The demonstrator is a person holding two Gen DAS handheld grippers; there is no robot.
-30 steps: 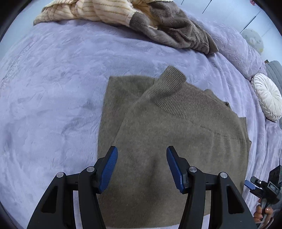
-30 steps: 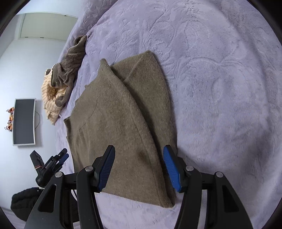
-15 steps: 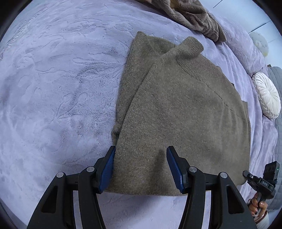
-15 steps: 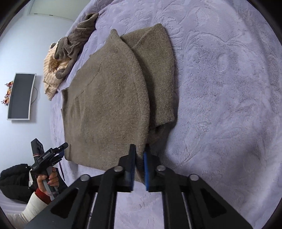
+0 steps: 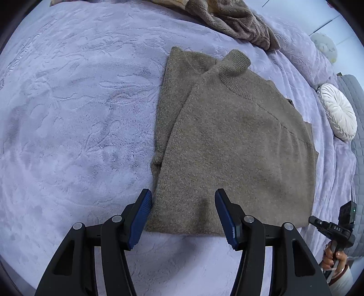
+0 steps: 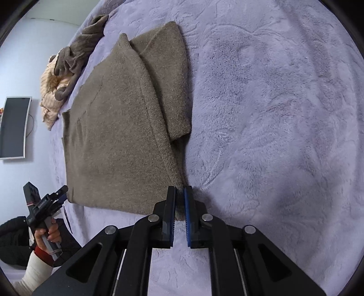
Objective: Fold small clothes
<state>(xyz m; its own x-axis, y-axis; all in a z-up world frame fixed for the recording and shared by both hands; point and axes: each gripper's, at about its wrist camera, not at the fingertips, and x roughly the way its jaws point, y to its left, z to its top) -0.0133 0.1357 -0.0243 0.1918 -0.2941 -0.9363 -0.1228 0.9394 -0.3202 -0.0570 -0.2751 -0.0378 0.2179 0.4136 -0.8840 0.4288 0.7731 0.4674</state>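
Observation:
An olive-brown knit sweater point(image 5: 236, 145) lies flat on the lilac bedspread point(image 5: 79, 118), one sleeve folded in along its side. It also shows in the right wrist view point(image 6: 118, 136). My left gripper point(image 5: 183, 215) is open, its jaws either side of the sweater's near hem edge, holding nothing. My right gripper point(image 6: 179, 205) is shut on the sweater's near hem corner, which shows between the pads. The right gripper is also seen from the left wrist view point(image 5: 329, 225), and the left gripper from the right wrist view point(image 6: 47, 200).
A heap of brown and cream striped clothes point(image 5: 234, 20) lies at the far side of the bed, also in the right wrist view point(image 6: 66, 68). A round white cushion point(image 5: 339, 111) sits at the right. A monitor point(image 6: 13, 127) hangs on the wall.
My right gripper closed from open onto the sweater's near hem corner. My left gripper drew back from over the sweater to its near edge and stayed open.

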